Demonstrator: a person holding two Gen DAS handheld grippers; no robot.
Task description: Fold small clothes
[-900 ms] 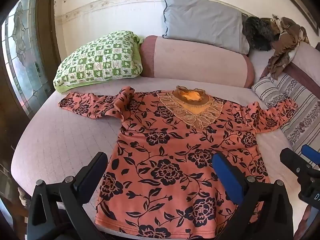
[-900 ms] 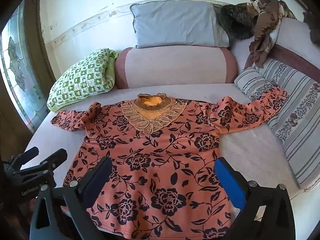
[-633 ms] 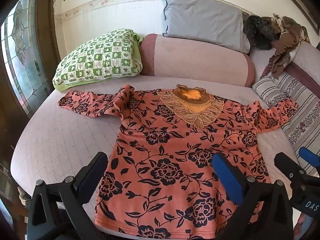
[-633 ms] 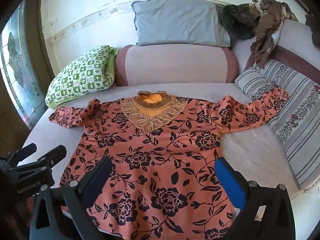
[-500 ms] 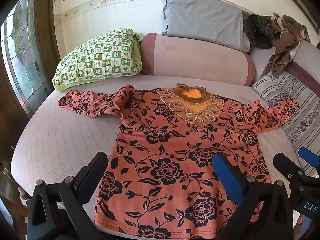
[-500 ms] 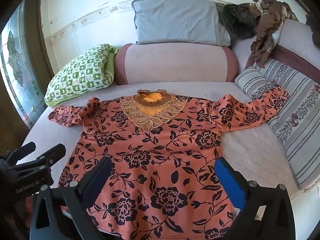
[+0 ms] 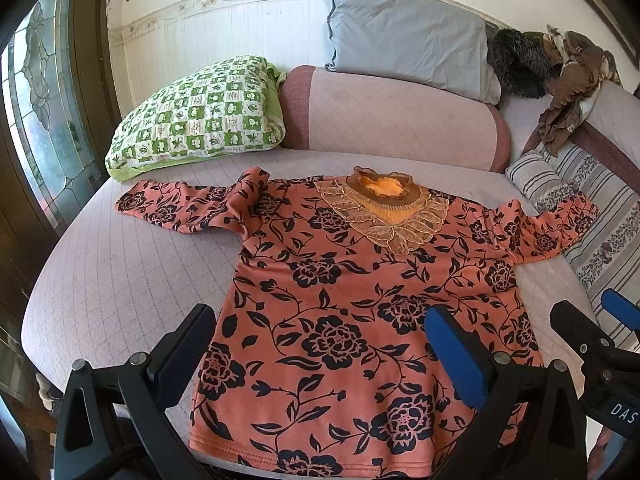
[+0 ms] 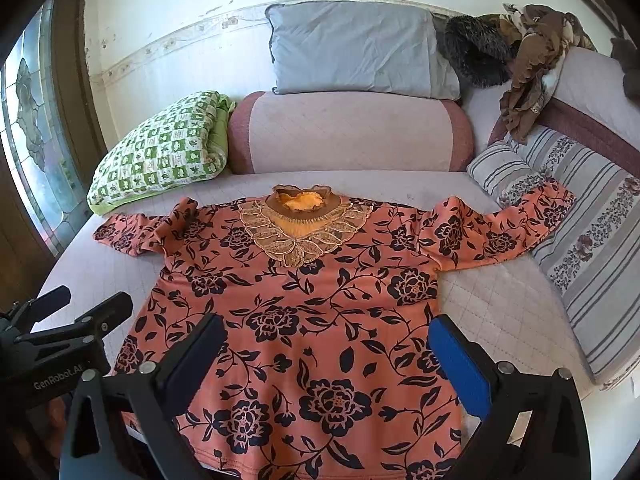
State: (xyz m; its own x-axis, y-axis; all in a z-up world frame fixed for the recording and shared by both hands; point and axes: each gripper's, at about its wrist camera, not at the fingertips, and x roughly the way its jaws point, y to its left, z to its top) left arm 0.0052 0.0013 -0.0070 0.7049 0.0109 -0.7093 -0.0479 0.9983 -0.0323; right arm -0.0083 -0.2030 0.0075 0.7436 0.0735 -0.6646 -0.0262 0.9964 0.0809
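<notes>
An orange blouse (image 7: 360, 300) (image 8: 304, 320) with black flowers and a lace collar lies flat, front up, on the pale quilted bed, both sleeves spread out sideways. My left gripper (image 7: 320, 340) hovers above its lower hem, open wide, nothing between its fingers. My right gripper (image 8: 326, 352) hangs over the lower hem too, also open and empty. Each gripper appears at the edge of the other's view: the right gripper (image 7: 592, 332) and the left gripper (image 8: 72, 312). The right sleeve's cuff (image 8: 552, 204) rests on a striped pillow.
A green checked pillow (image 7: 200, 116) lies at the back left, a pink bolster (image 7: 396, 116) and a grey pillow (image 7: 404, 36) behind the collar. A striped pillow (image 8: 592, 248) lines the right side, with brown clothes (image 8: 532, 60) piled above. The bed's front edge runs just below the hem.
Both grippers have drifted slightly; the right gripper has slid a little further into the left view. The blouse has not moved and both grippers stay open.
</notes>
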